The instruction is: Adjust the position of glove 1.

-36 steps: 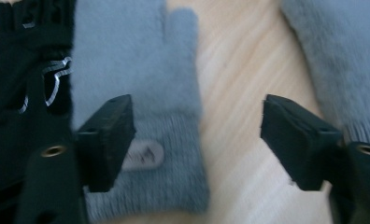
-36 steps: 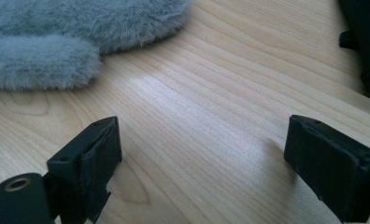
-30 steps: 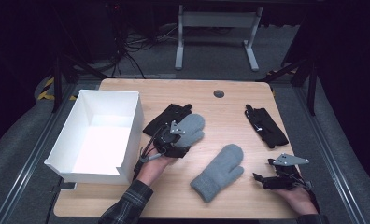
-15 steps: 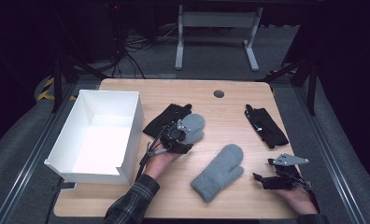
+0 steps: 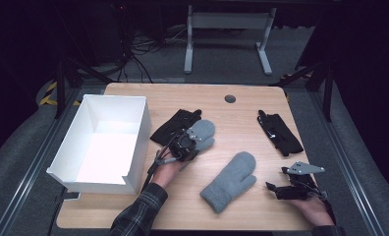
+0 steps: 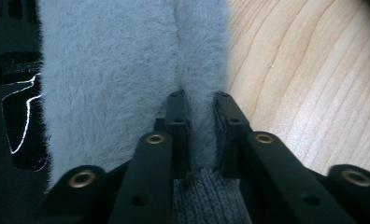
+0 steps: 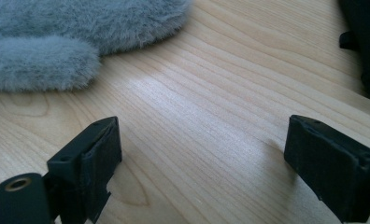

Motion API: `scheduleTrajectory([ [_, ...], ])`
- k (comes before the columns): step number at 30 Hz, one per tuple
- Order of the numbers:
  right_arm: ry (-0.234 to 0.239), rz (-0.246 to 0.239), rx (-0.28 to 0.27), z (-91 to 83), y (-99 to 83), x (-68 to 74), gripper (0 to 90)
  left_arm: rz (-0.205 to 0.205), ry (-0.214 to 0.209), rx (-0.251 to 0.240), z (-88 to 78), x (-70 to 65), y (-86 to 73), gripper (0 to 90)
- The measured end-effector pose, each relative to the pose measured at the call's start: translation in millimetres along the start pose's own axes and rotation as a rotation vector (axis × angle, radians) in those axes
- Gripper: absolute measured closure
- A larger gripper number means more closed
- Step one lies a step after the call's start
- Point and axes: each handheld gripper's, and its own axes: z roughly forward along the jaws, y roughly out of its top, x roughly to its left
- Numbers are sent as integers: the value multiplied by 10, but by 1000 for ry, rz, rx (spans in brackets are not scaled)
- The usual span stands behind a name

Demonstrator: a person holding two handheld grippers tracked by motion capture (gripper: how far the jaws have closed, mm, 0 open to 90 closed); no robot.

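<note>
A fuzzy grey mitten [image 5: 203,132] lies partly over a black glove [image 5: 175,125] near the table's middle. My left gripper [image 5: 186,146] sits at the mitten's cuff end. In the left gripper view its jaws [image 6: 202,109] have just been closing and now pinch a fold of the grey mitten [image 6: 108,70], with the black glove [image 6: 10,93] beside it. A second grey mitten [image 5: 230,181] lies flat nearer the front. My right gripper [image 5: 276,189] rests at the front right, open [image 7: 202,140], with bare wood between its jaws and the second mitten [image 7: 57,37] ahead of it.
A white open box [image 5: 139,129] stands at the table's left. Another black glove [image 5: 280,132] lies at the right, seen at the edge of the right gripper view [image 7: 367,42]. A dark round grommet [image 5: 230,99] sits in the wooden table [image 5: 241,113] near its far edge.
My left gripper has slid forward and down onto the upper grey mitten and its jaws have closed on the fabric. The right gripper has stayed where it was.
</note>
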Motion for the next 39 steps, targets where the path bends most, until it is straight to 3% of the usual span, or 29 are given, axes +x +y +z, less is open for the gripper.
scheduleTrajectory([
  [4, -1, 1, 0, 1, 1, -2, 115, -38, -52, -17, -18, 64, -20, 833],
  [9, -2, 2, 0, 2, 2, -3, 115, -76, -88, -63, -97, 114, -33, 845],
  [14, -1, 3, -1, 2, 3, -4, 115, -117, -106, -150, -309, 135, -17, 853],
  [19, -2, 3, -1, 2, 3, -3, 116, -137, -127, -190, -424, 138, -6, 863],
  [27, -2, 5, -1, 3, 4, -3, 115, -180, -220, -283, -674, 157, 38, 878],
  [35, -1, 5, -1, 3, 4, -4, 116, -191, -315, -358, -807, 30, 90, 878],
  [39, -1, 5, -1, 4, 4, -4, 116, -168, -321, -360, -831, -89, 129, 878],
])
